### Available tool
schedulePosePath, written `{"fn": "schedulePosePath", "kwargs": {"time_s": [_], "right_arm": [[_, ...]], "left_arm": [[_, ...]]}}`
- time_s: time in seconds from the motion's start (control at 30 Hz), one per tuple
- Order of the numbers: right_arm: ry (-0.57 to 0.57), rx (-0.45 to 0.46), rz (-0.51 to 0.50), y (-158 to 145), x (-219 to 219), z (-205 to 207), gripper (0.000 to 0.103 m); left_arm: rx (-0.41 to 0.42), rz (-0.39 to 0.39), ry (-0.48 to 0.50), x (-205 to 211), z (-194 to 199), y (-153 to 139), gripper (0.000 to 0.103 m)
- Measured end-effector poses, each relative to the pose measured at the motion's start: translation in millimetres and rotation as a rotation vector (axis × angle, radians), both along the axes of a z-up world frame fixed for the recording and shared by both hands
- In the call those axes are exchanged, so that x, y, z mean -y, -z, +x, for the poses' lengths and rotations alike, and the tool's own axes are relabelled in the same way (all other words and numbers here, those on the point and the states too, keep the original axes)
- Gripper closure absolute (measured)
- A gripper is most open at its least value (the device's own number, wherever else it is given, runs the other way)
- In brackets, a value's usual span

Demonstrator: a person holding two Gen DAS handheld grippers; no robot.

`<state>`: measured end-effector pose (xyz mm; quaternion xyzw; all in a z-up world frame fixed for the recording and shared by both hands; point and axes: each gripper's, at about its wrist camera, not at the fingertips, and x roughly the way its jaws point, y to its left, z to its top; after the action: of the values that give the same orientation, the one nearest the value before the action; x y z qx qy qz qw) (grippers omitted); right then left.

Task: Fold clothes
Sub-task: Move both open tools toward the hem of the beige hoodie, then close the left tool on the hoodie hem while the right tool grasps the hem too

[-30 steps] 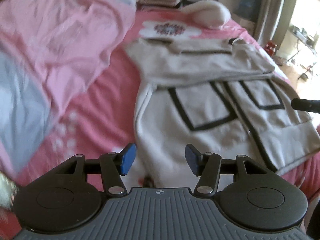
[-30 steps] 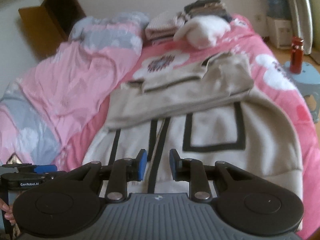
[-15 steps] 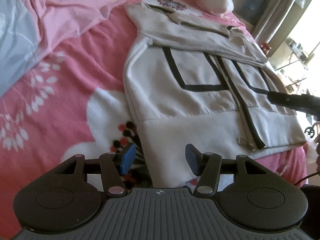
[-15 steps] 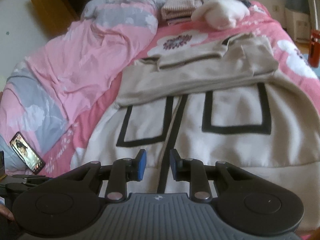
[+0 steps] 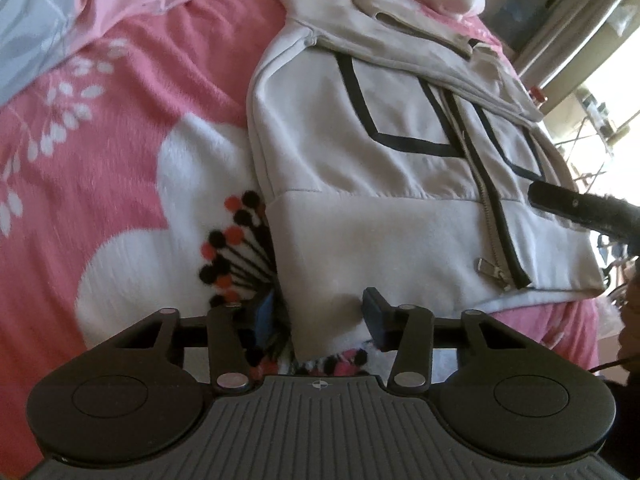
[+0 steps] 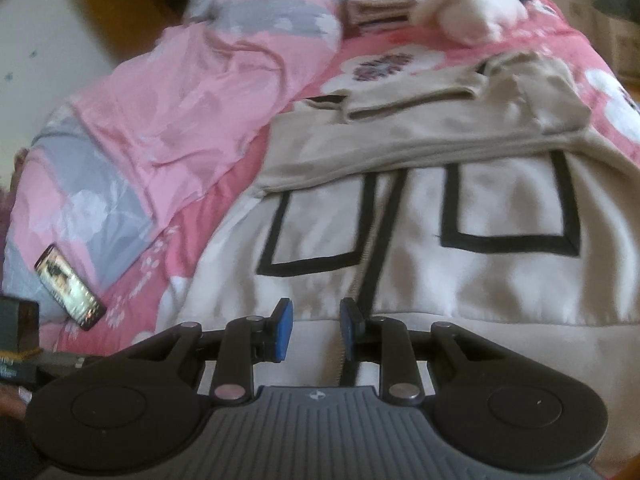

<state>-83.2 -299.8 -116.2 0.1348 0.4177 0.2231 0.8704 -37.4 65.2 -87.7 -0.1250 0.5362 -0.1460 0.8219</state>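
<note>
1. My left gripper (image 5: 316, 314) sits low over the near left corner of the cream jacket (image 5: 400, 216), its fingers spread wide. The hem corner lies in the gap between them; I cannot tell whether either pad touches the cloth.
2. My right gripper (image 6: 314, 334) hovers over the jacket's bottom band at the zip line, fingers set a narrow gap apart with nothing clamped between them.
3. The jacket lies flat and front-up on the pink blanket (image 5: 120, 140), zipped shut, with black outlined panels on either side of the zip. Its sleeves are folded across the chest at the far end.
4. Only the left camera shows the metal zip pull (image 5: 486, 267) near the hem, the red and black flower print on the blanket beside the hem, and the dark tip of my other gripper reaching in from the right edge over the jacket.
5. Only the right camera shows a phone (image 6: 69, 286) with its screen lit, lying on the crumpled pink and grey duvet (image 6: 168, 120) to the left, well apart from the jacket.
6. The right camera also shows a stack of folded clothes (image 6: 380, 4) at the far end of the bed and a white plush cushion (image 6: 476, 8) beside it.
7. The duvet lies heaped along the jacket's left side, near but not covering it.
8. Both views are blurred in places, so fine fabric detail is hard to read.
</note>
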Motion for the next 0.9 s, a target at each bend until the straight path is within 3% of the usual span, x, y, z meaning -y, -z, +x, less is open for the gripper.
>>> {"fn": "schedulePosePath", "kwargs": {"time_s": [0.13,0.3,0.53,0.73,0.9], "right_arm": [[-0.1,0.088,-0.053,-8,-17,-12,0.067],[-0.266,0.201,-0.176,-9,-48,-33,0.066],[-0.557,0.271,-0.177,-4,-88,-49,0.062],[-0.762,0.434,-0.329,10,-127,-70,0.062],[-0.835,0.512,-0.442,27,-147,-86,0.059]], "left_arm": [[0.006,-0.04,-0.005,-4,-2,-1,0.079],[0.023,-0.086,-0.033,-11,-3,-10,0.094],[0.018,-0.176,-0.065,-22,1,-20,0.097],[-0.009,-0.267,-0.1,-31,6,-24,0.097],[-0.031,-0.343,-0.128,-38,10,-27,0.097]]}}
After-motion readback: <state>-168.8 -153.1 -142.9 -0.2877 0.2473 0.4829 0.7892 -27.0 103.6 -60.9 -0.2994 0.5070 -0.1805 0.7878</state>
